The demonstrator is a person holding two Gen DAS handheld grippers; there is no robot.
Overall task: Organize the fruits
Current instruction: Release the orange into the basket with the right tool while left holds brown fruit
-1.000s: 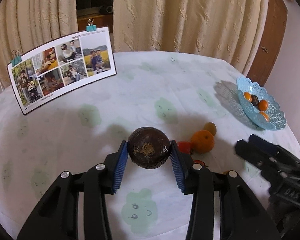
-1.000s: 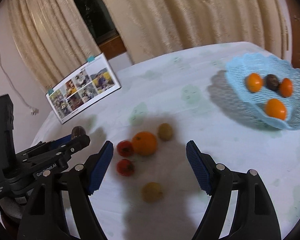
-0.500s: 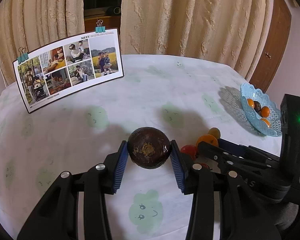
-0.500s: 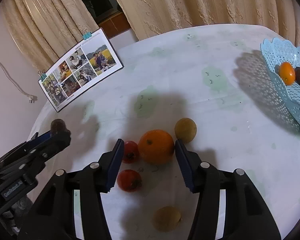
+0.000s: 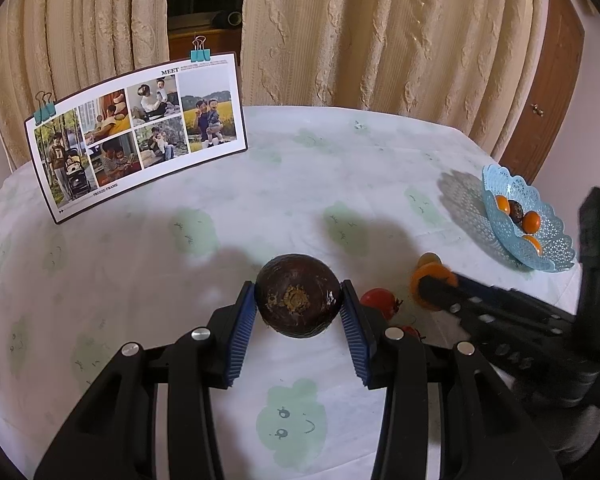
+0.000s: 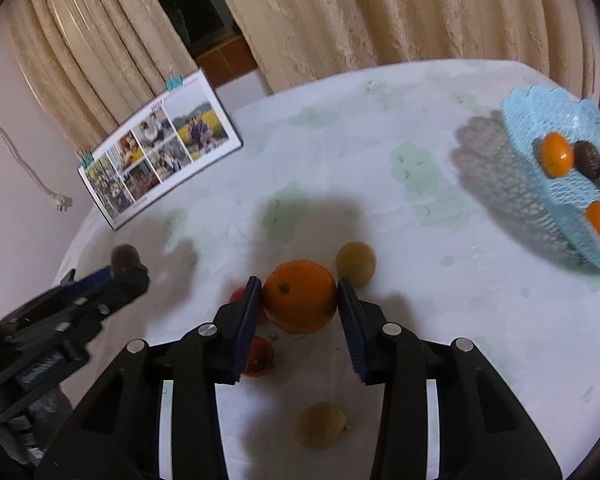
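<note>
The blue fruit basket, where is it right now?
The blue fruit basket sits at the table's far right edge in both wrist views, holding three oranges and a dark fruit, beyond the loose fruits.

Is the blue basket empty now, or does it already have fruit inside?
Not empty. The blue basket holds three orange fruits and one dark fruit; both views show them inside it.

Cream curtains (image 5: 380, 40) hang behind the round table (image 5: 260, 208); a wooden door (image 5: 548, 92) stands right, a dark window (image 6: 180, 4) between.
</note>
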